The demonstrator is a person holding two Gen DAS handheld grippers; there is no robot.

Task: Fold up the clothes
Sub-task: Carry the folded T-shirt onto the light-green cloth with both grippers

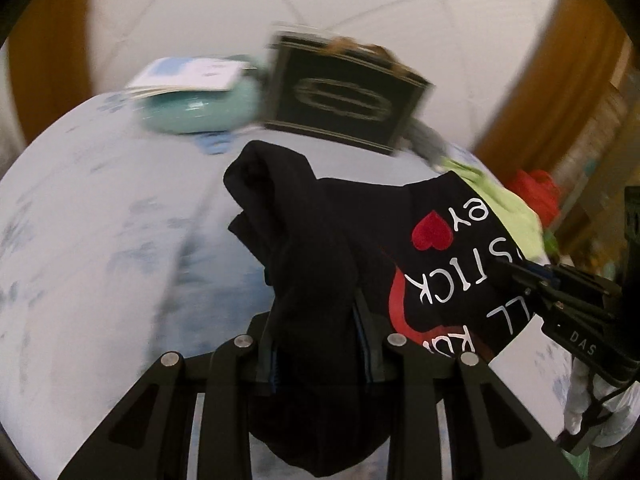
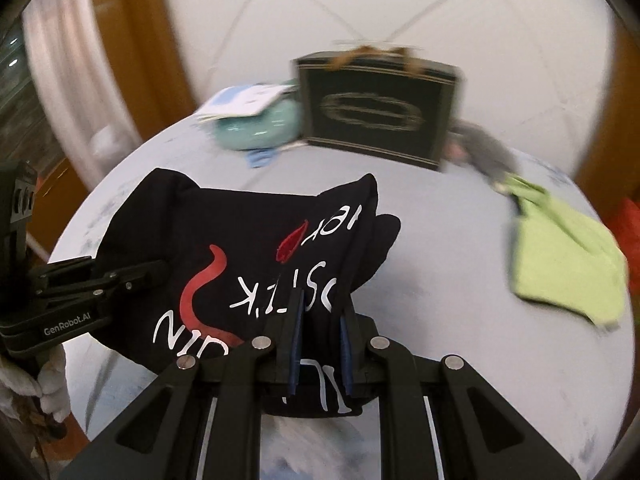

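Black shirt (image 2: 248, 256) hangs pinched at opposite edges by left gripper (image 1: 320, 344) and right gripper (image 2: 320, 344), both clamped on cloth; bare bedsheet (image 2: 440, 280) separates it from the green cloth (image 2: 560, 256).

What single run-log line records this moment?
phase: mid-fold | left gripper: shut on black shirt | right gripper: shut on black shirt | green cloth: aside on bed

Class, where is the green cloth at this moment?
In the right wrist view, the green cloth lies flat on the bed at the right, apart from the black T-shirt, near the black gift bag.
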